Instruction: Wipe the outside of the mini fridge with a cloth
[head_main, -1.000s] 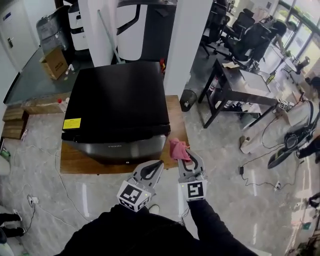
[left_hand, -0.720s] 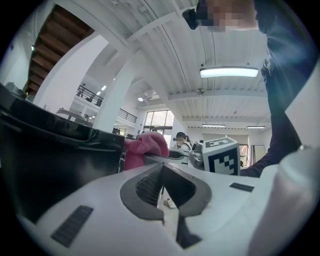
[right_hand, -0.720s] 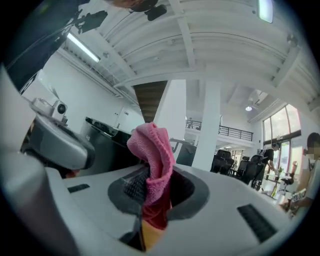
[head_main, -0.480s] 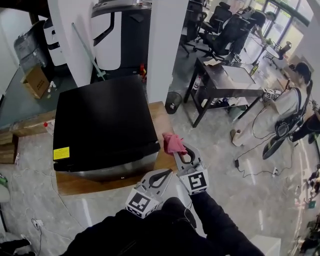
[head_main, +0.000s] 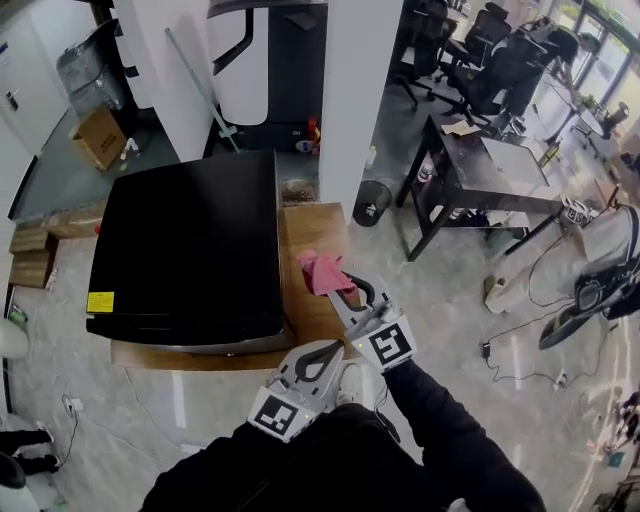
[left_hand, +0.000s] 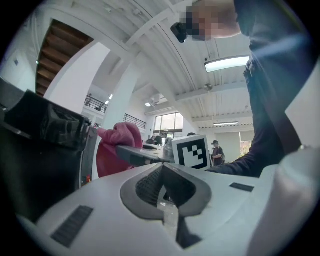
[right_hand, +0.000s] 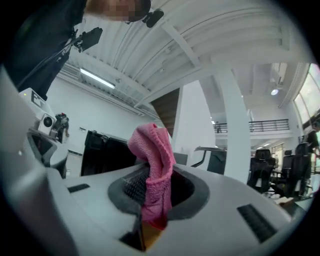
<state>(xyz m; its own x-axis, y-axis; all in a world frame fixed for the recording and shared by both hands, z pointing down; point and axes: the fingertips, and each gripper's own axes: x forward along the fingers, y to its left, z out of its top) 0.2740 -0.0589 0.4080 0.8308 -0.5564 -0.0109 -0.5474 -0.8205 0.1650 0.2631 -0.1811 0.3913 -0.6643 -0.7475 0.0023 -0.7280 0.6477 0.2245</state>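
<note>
Step judged: cloth approach to fridge side | Right gripper (head_main: 343, 292): fingers pinched pink cloth (head_main: 320, 271), near mini fridge (head_main: 185, 240) right wall, apart | Left gripper (head_main: 333, 350): fingers pressed together, empty | Advice: press cloth flat, use overlapping strokes.

Low wooden platform (head_main: 305, 225) on the glossy floor (head_main: 450, 300), black mini fridge (head_main: 180, 240) standing directly on it

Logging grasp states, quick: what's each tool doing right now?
Left tool: closed, holding nothing.
Right tool: closed on the pink cloth.
</note>
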